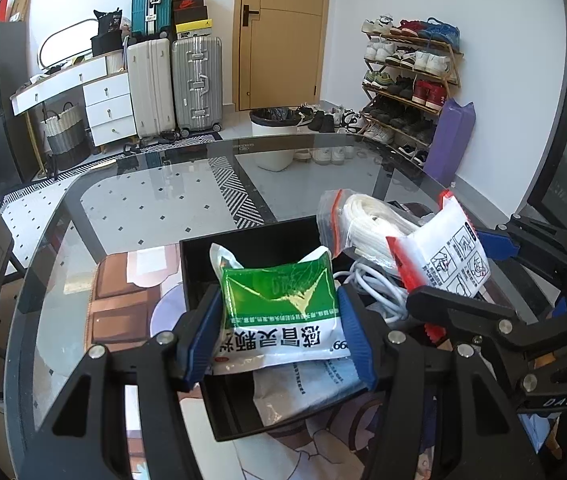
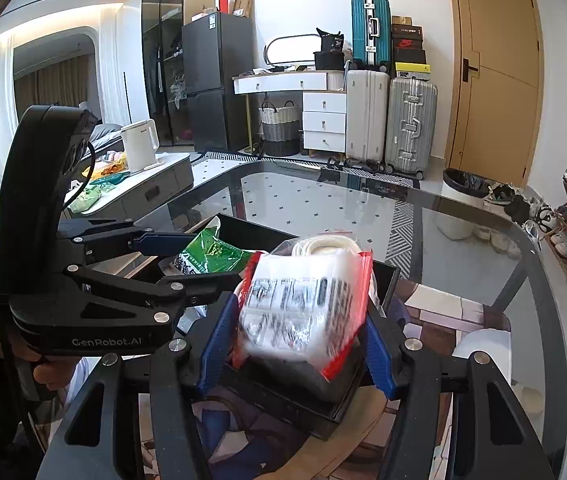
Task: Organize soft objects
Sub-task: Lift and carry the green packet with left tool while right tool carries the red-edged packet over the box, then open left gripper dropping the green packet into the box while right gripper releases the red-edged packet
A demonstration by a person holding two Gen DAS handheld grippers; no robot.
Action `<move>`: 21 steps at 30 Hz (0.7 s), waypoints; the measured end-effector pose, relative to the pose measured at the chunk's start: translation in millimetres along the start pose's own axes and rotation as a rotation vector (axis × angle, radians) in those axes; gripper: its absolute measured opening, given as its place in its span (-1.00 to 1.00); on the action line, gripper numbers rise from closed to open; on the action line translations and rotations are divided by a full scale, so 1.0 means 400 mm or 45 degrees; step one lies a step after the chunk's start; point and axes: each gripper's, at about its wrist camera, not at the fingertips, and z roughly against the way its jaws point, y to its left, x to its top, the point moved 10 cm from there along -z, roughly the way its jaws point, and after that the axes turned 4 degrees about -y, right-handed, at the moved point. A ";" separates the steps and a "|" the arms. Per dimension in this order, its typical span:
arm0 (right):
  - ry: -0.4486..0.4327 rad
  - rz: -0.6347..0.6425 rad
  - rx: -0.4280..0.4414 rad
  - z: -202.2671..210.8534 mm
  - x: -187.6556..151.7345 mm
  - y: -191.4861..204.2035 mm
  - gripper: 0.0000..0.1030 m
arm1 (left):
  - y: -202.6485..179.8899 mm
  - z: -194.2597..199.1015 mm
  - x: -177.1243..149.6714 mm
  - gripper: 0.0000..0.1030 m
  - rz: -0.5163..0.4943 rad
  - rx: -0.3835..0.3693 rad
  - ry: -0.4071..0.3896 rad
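Note:
My left gripper (image 1: 279,332) is shut on a green and white medicine pouch (image 1: 279,312) and holds it above the open black box (image 1: 243,240). My right gripper (image 2: 297,328) is shut on a clear zip bag with red edges (image 2: 299,304) and holds it over the same box (image 2: 387,276). That bag also shows at the right of the left wrist view (image 1: 443,252). A second zip bag of white cord (image 1: 367,224) and a loose white cable (image 1: 375,288) lie in the box. The green pouch also shows in the right wrist view (image 2: 211,256).
The box stands on a glass table (image 1: 143,208) over a printed mat (image 1: 123,300). A grey-white packet (image 1: 311,388) lies in the box under the pouch. A white bin (image 2: 459,208), suitcases (image 2: 387,116) and a shoe rack (image 1: 407,80) stand beyond the table.

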 end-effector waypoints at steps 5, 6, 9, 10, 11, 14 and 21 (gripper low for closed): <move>0.006 0.032 -0.007 0.001 0.006 0.001 0.16 | 0.008 0.001 0.004 0.14 0.000 0.003 -0.004; 0.008 0.038 -0.011 -0.001 0.007 0.000 0.16 | 0.008 0.001 0.004 0.14 0.000 0.004 -0.003; 0.002 0.044 -0.027 0.002 0.007 -0.004 0.17 | 0.008 0.004 0.003 0.15 0.008 -0.004 -0.001; -0.003 0.037 -0.028 0.007 0.005 -0.008 0.22 | 0.007 0.006 0.002 0.15 0.006 -0.004 0.001; -0.010 0.028 -0.028 0.011 0.005 -0.010 0.30 | 0.006 0.008 0.002 0.16 0.002 -0.006 0.000; -0.049 0.010 -0.016 0.039 0.008 -0.017 0.49 | 0.004 0.014 0.003 0.26 -0.006 0.000 -0.007; -0.086 -0.004 -0.042 0.089 0.005 -0.039 0.75 | 0.004 0.047 0.001 0.48 -0.013 -0.006 -0.035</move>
